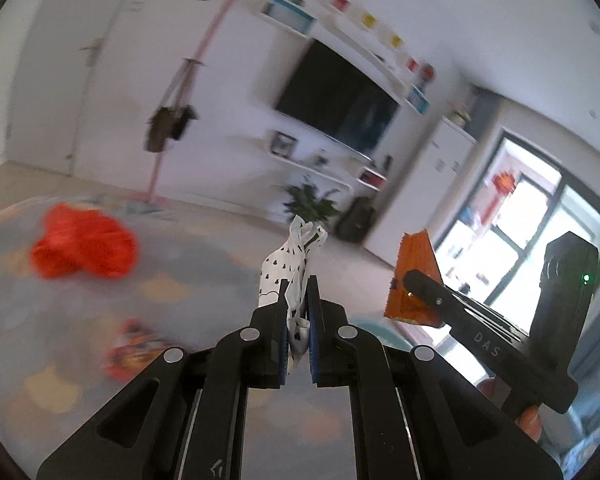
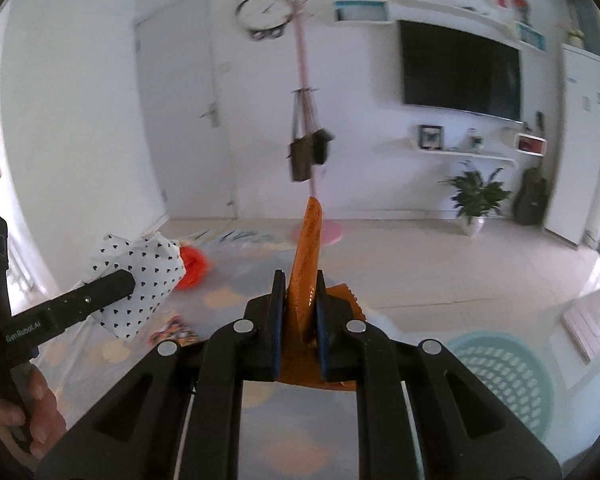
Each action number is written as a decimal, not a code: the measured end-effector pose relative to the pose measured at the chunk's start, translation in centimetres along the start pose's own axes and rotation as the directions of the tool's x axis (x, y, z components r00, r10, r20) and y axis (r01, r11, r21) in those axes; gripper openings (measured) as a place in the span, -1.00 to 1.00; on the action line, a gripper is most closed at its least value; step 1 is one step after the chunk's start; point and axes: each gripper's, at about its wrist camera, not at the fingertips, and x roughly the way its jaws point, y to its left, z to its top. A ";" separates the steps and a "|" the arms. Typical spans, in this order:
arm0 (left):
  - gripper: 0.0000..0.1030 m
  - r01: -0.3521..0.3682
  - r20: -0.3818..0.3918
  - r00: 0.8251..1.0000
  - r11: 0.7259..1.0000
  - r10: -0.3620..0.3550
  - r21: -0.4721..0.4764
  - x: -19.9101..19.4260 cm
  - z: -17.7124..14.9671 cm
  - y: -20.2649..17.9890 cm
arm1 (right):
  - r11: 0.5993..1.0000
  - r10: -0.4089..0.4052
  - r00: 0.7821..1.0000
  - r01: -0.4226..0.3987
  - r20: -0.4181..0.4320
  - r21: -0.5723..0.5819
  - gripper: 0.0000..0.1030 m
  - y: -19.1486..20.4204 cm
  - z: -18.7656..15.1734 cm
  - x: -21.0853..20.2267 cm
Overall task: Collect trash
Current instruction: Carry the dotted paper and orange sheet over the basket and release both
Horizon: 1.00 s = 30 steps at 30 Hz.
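- While both claws are clamped, left claw (image 1: pixel 298 300) on spotted paper (image 1: pixel 278 268), right claw (image 2: pixel 298 300) on orange wrapper (image 2: pixel 306 256), keep them tight.
- Carry both over the basket (image 2: pixel 500 364) before letting go.

Wall television (image 2: pixel 460 70), potted plant (image 2: pixel 476 196)

Open floor mat (image 2: pixel 260 408) ahead; red crumpled item (image 1: pixel 82 246), snack packet (image 1: pixel 134 350) and teal basket (image 2: pixel 504 376) lie around.
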 end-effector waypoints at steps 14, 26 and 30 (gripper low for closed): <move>-0.89 0.208 -0.284 0.939 0.978 -0.193 0.024 15.0 -4.1 -9.3 | 0.955 -0.141 0.986 0.158 -0.086 0.252 -0.79 -15.6 -5.8 -1.2; -0.54 0.208 -0.480 0.854 0.977 -0.201 -0.039 23.4 -9.8 -9.9 | 0.905 -0.188 0.946 0.271 -0.265 0.327 -0.77 -21.4 -10.7 1.9; 0.01 0.186 -0.490 0.852 0.981 -0.185 -0.048 24.1 -10.7 -9.1 | 0.888 -0.152 0.938 0.268 -0.310 0.374 -0.64 -23.0 -11.8 2.8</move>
